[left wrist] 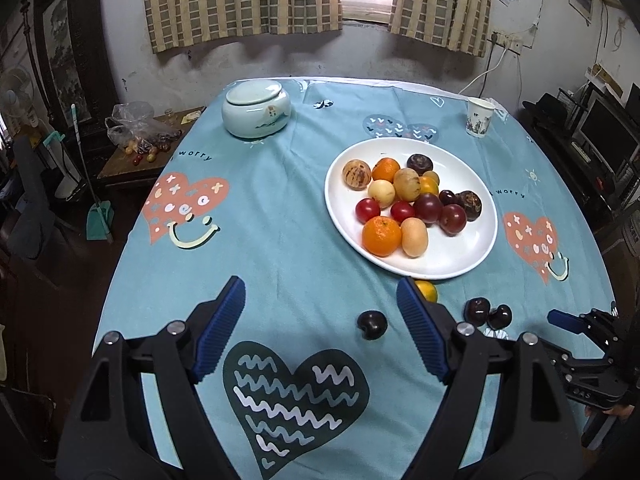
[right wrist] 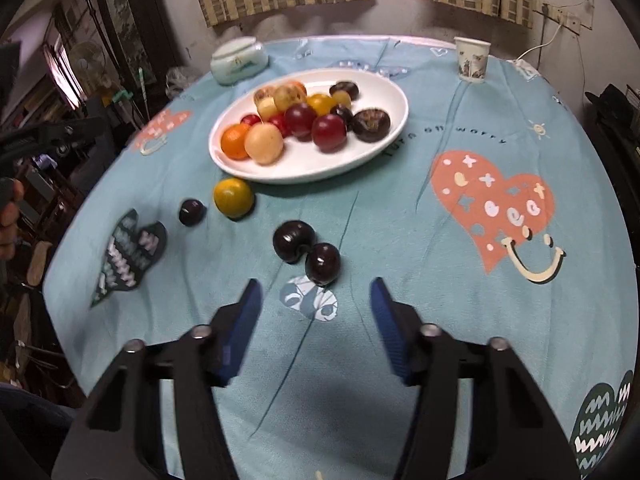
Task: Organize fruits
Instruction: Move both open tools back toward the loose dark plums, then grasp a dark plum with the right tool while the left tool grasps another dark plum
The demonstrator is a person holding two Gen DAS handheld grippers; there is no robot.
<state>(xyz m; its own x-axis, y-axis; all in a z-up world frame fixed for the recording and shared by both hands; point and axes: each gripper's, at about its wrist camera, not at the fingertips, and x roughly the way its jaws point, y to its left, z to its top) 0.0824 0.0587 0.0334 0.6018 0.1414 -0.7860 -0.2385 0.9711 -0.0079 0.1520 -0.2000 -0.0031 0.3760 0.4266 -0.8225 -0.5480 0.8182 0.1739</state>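
A white plate [left wrist: 472, 256] [right wrist: 304, 168] on the blue tablecloth holds several fruits: oranges, red plums, pale and dark ones. Loose on the cloth lie a small orange [left wrist: 427, 290] [right wrist: 233, 197], a single dark plum [left wrist: 372, 325] [right wrist: 191, 212] and a pair of dark plums [left wrist: 476, 310] [right wrist: 322, 263] touching each other. My left gripper [left wrist: 320, 300] is open over the cloth, the single plum lying between its fingers near the right one. My right gripper [right wrist: 316, 292] is open just short of the plum pair, nothing between its pads. It also shows at the edge of the left view [left wrist: 560, 320].
A pale lidded ceramic jar [left wrist: 256, 109] [right wrist: 239, 60] sits at the table's far left, a paper cup [left wrist: 479, 116] [right wrist: 472, 58] at the far right. A wall with curtains is behind. A side table with a plastic bag of fruit [left wrist: 136, 132] stands off the left edge.
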